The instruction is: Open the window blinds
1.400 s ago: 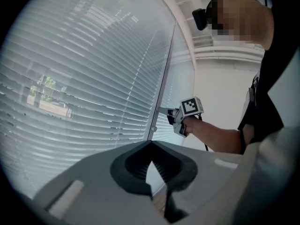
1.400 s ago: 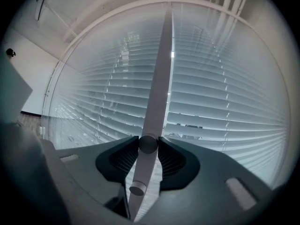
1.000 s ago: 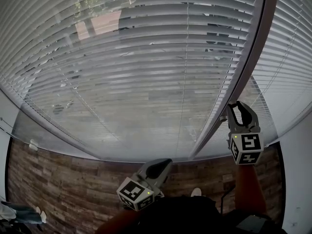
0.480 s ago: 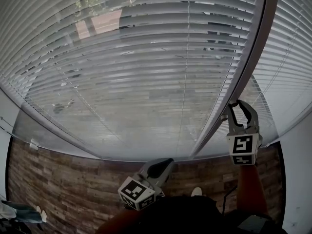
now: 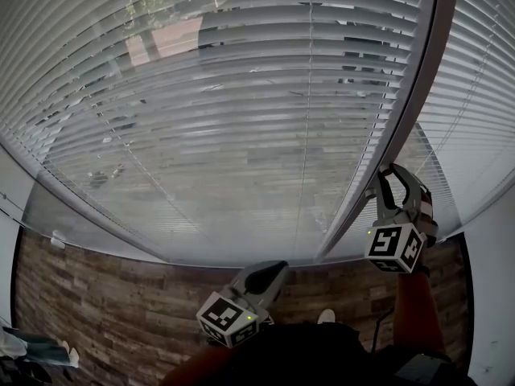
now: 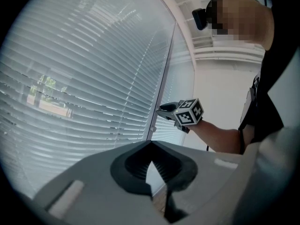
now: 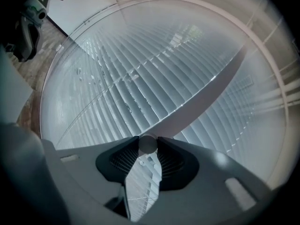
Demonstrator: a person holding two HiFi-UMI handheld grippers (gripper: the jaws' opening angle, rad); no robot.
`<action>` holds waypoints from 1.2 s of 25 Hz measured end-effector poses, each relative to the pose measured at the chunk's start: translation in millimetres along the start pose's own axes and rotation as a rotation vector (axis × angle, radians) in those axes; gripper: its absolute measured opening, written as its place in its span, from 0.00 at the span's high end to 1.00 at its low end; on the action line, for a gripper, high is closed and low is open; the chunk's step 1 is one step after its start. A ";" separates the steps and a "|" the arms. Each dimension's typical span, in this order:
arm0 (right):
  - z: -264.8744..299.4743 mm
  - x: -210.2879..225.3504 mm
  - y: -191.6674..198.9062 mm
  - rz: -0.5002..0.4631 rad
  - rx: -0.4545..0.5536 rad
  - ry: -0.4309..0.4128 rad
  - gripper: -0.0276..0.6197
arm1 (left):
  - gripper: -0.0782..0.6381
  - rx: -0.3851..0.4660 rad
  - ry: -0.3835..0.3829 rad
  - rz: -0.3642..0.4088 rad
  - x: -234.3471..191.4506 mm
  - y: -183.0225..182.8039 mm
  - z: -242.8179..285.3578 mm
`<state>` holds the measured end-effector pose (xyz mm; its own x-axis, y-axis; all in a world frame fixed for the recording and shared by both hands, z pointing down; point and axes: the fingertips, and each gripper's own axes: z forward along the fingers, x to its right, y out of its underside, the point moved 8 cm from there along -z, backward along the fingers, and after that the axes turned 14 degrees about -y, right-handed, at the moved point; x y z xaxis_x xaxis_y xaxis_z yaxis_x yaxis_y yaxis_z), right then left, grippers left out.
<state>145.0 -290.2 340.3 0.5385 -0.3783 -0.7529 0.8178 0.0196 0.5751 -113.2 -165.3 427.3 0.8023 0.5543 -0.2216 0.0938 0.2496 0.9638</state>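
The right gripper point(image 5: 391, 175) is clamped on the pale round tilt wand point(image 7: 147, 143) at the lower right edge of the white slatted window blinds point(image 5: 241, 95). The left gripper point(image 5: 273, 270) hangs low, jaws together and empty.

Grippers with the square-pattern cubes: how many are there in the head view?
2. The left gripper is low in the middle, over the wood floor, jaws together and empty. The right gripper is at the right by the window frame, clamped on the blind's wand.
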 end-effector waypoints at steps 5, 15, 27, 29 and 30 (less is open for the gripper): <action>-5.9 -1.2 -2.0 0.049 0.026 0.001 0.73 | 0.89 0.005 0.002 0.000 1.7 1.2 -5.5; -17.1 17.3 10.5 0.626 0.316 -0.120 0.68 | 0.89 -0.007 0.018 -0.004 5.7 2.6 -0.6; -9.8 18.9 24.0 0.902 0.368 -0.197 0.68 | 0.89 -0.005 0.018 0.011 8.5 1.2 -6.4; -8.3 18.5 23.5 0.899 0.367 -0.202 0.68 | 0.89 -0.006 0.018 0.009 8.9 0.9 -7.0; -7.3 17.8 23.4 0.895 0.365 -0.204 0.68 | 0.89 -0.008 0.018 0.008 8.7 1.3 -7.1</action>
<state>175.2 -289.7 338.0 0.8547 -0.5158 0.0584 -0.0058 0.1030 0.9947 -110.2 -154.5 425.5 0.7925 0.5701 -0.2167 0.0827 0.2516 0.9643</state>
